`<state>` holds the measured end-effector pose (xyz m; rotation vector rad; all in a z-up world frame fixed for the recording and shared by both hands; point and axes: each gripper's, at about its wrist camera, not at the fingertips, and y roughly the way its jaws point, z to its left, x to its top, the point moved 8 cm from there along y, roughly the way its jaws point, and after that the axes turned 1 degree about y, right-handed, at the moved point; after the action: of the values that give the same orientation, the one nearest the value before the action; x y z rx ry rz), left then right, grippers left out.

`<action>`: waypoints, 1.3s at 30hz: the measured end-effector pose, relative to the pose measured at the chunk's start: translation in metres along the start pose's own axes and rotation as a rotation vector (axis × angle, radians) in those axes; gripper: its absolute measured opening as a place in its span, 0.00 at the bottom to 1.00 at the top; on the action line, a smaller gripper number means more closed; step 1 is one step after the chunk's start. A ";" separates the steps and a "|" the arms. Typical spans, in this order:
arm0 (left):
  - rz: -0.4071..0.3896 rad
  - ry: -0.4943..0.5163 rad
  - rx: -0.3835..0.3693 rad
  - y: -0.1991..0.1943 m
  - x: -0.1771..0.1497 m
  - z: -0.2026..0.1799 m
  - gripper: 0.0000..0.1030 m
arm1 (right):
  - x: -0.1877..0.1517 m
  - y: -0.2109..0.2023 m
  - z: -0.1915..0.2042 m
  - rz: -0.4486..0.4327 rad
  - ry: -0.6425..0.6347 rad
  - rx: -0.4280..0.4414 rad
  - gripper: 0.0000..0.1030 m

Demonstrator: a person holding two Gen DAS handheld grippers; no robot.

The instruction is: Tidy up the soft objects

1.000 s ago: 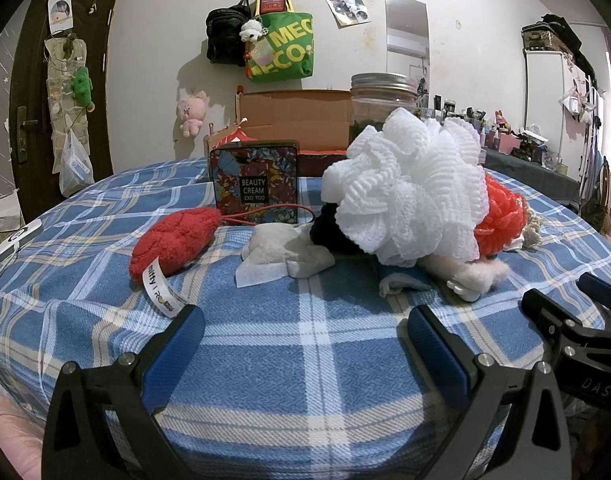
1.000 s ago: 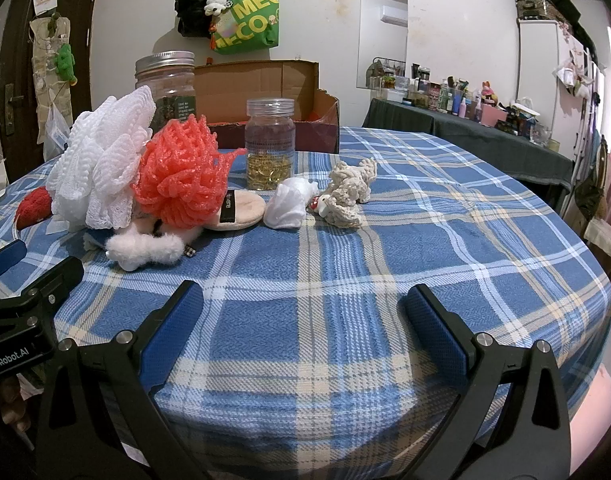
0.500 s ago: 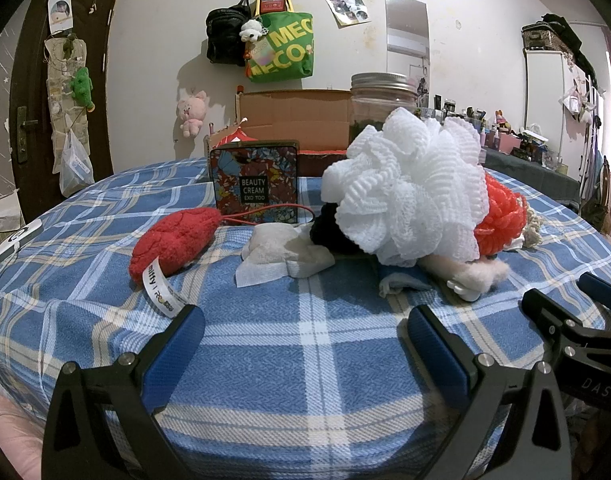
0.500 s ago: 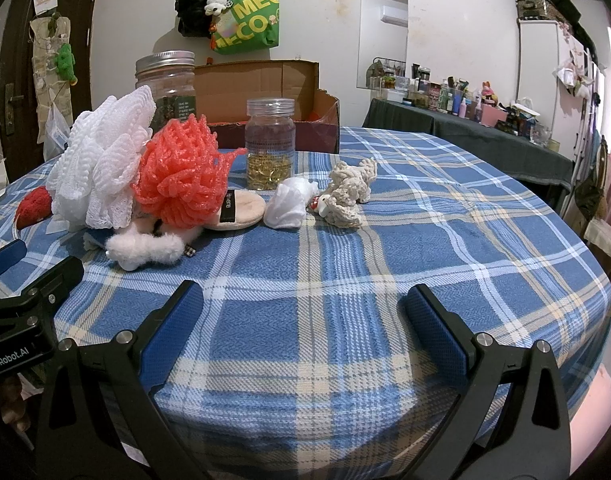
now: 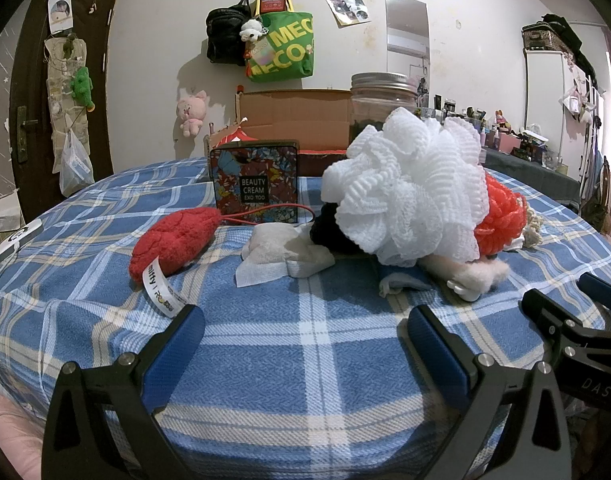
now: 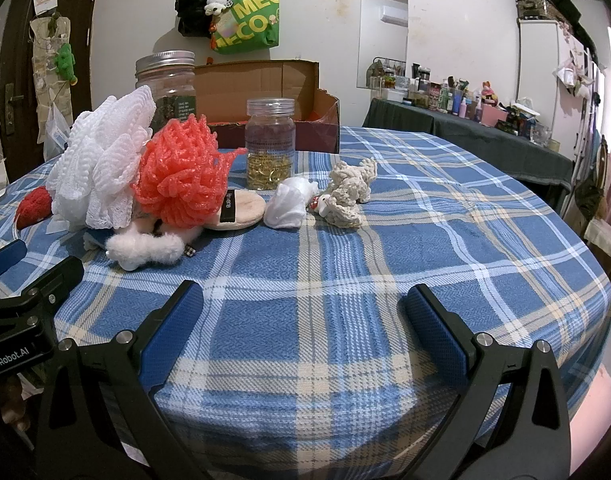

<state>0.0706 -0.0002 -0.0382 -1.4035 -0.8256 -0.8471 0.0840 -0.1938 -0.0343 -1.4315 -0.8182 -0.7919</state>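
Left wrist view: plaid table [image 5: 305, 360] carries white pouf [image 5: 409, 188] against orange pouf [image 5: 501, 216] mid-surface, red plush [image 5: 173, 240] toward its left edge. Left gripper [image 5: 305, 344] and right gripper [image 6: 305, 320] hover at the near edge, jaws apart, empty.

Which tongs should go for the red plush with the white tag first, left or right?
Left. The red plush lies just ahead of the open left tongs, its tag near the left finger. From the right tongs, also open, it is far off, mostly hidden behind the white mesh pouf.
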 end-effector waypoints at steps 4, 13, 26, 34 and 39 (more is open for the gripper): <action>0.001 0.000 -0.001 0.000 0.000 0.000 1.00 | 0.000 0.000 0.000 -0.002 0.001 0.000 1.00; 0.011 0.007 -0.028 0.004 0.001 0.003 1.00 | 0.001 -0.001 0.000 -0.002 0.006 0.007 1.00; 0.000 -0.031 0.010 -0.006 0.035 0.056 1.00 | 0.034 -0.006 -0.024 -0.011 0.073 0.011 1.00; 0.061 -0.042 0.014 0.014 0.053 0.089 1.00 | 0.070 0.011 -0.050 -0.013 0.098 -0.015 1.00; 0.130 -0.033 0.008 0.033 0.051 0.101 0.91 | 0.079 0.040 -0.057 0.066 0.100 -0.003 0.86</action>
<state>0.1252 0.1001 -0.0084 -1.4515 -0.7538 -0.7222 0.1591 -0.2494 0.0146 -1.4030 -0.6902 -0.8078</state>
